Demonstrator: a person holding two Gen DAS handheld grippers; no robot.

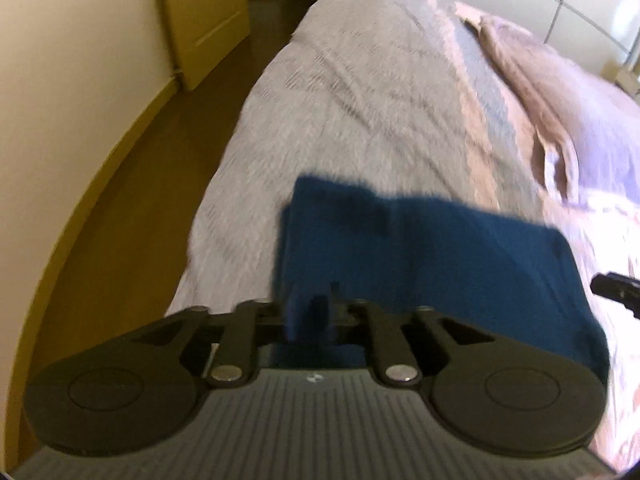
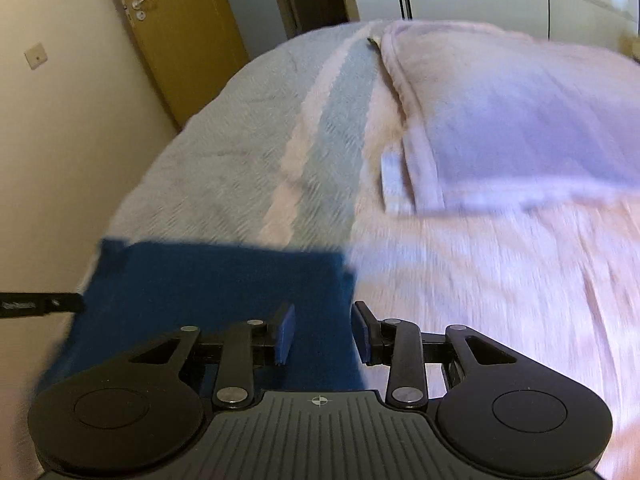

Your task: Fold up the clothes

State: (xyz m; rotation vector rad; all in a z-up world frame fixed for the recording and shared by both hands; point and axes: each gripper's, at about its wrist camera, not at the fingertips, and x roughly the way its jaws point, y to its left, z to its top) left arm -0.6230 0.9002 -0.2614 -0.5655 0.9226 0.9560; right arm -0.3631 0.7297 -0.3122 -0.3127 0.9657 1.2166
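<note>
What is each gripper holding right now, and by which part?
Left gripper is shut on the dark blue cloth garment at its near left edge. Right gripper is open, straddling its right edge.

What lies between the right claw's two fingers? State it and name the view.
The dark blue knit cloth shows in the gap between the right claw's parted fingers, in the right wrist view.
</note>
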